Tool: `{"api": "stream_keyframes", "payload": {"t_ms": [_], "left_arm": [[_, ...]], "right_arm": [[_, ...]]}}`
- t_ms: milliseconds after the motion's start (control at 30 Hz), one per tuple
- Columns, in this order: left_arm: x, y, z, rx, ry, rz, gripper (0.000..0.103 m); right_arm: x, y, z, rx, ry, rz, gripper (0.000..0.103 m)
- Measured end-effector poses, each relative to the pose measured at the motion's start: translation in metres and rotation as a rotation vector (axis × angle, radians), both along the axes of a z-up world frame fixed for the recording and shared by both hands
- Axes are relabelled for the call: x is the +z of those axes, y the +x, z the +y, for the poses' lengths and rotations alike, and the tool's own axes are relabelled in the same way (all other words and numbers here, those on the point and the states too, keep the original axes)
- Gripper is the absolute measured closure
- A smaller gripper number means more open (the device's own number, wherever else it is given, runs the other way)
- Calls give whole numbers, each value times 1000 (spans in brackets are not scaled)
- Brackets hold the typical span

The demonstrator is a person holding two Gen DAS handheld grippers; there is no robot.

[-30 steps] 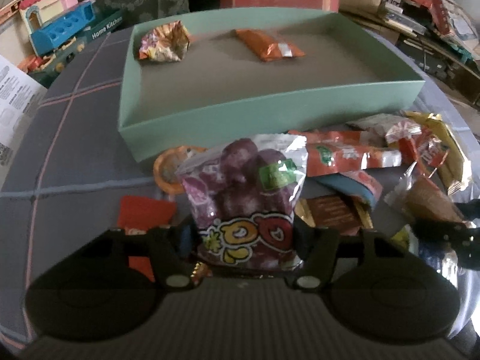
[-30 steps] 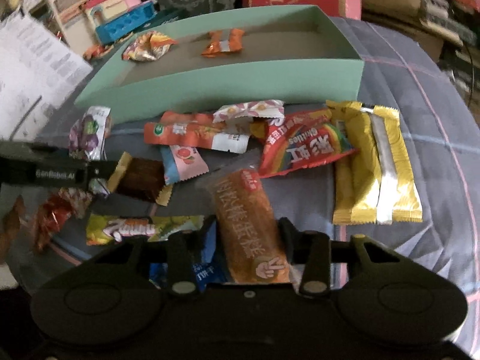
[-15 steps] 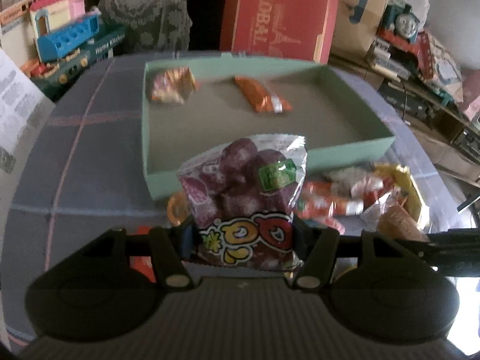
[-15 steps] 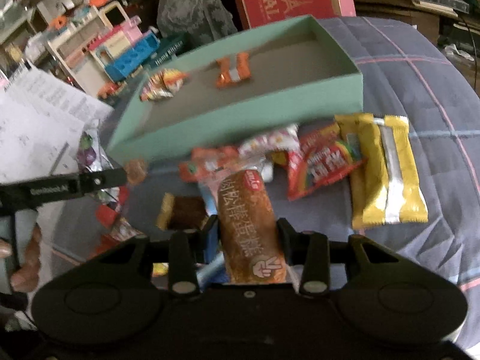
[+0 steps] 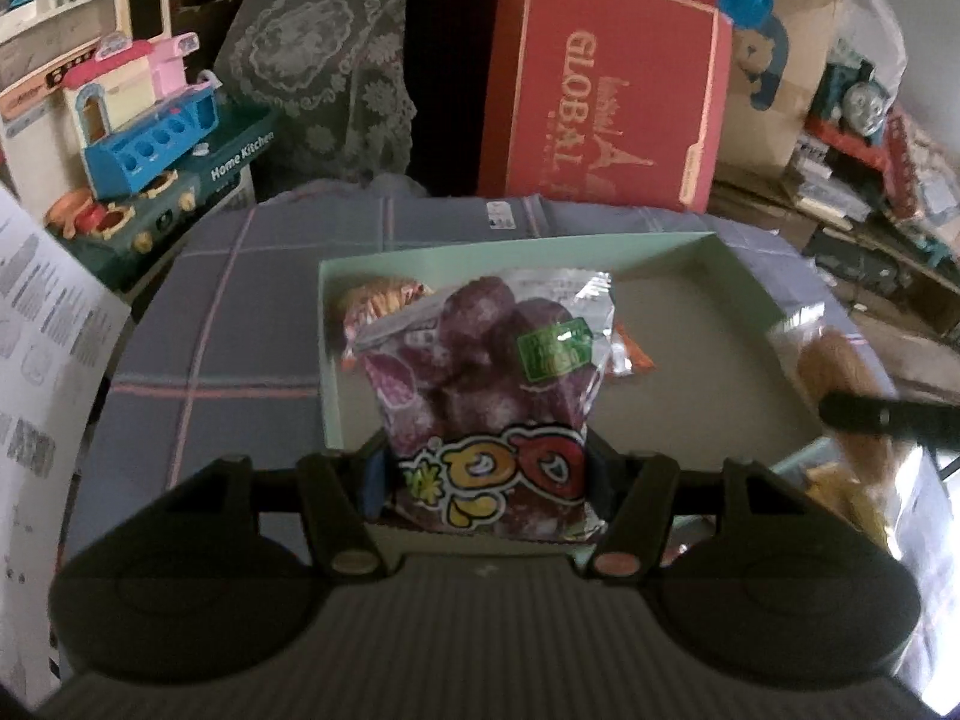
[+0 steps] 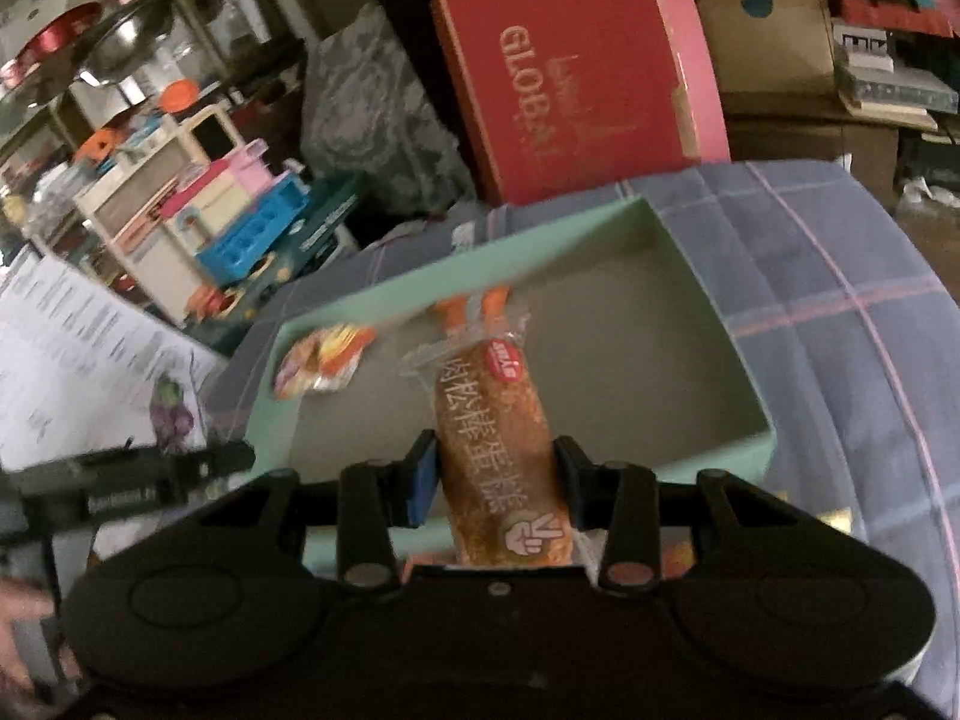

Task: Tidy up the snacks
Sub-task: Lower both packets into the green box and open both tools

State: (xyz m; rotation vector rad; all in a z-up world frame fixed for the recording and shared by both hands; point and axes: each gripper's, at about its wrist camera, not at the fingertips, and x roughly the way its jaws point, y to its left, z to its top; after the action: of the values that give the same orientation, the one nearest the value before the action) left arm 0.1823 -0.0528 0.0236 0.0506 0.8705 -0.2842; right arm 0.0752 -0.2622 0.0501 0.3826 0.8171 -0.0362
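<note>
1. A purple snack bag (image 5: 489,396), printed with round purple pieces, a green label and cartoon lettering along its lower part, is clamped by its bottom edge in the left tongs (image 5: 485,483).
2. A long brown bread stick (image 6: 501,450) in a clear wrapper with white characters and a red round logo is gripped near its lower end by the right tongs (image 6: 493,483).
3. The bag is held upright, its crimped top edge pointing away from the camera over the near wall of the mint-green box (image 5: 329,360).
4. The long axis of the bread stick runs away from the tongs toward the far wall of the box, tilted slightly left; it hangs above the box's near edge.
5. Inside the box, a crumpled orange-yellow packet (image 6: 321,357) lies in the far-left corner and an orange packet (image 6: 474,306) lies against the far wall, partly hidden by the held snacks.
6. The box rests on a grey plaid tablecloth (image 6: 840,312); behind it stand a red carton (image 5: 606,102) and a toy kitchen (image 5: 156,132).
</note>
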Motion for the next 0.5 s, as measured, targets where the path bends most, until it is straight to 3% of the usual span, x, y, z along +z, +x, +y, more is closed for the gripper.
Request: {"api": "stream_keyframes", "payload": {"t_ms": [200, 433, 500], "left_arm": [[-31, 39, -18, 5, 32, 78, 42], [-60, 51, -25, -11, 70, 124, 41], [-66, 52, -26, -14, 82, 135, 34]], "right_arm": [[-25, 51, -4, -31, -2, 38, 63], [-59, 77, -6, -36, 24, 90, 63], [-64, 80, -5, -28, 25, 97, 60]]}}
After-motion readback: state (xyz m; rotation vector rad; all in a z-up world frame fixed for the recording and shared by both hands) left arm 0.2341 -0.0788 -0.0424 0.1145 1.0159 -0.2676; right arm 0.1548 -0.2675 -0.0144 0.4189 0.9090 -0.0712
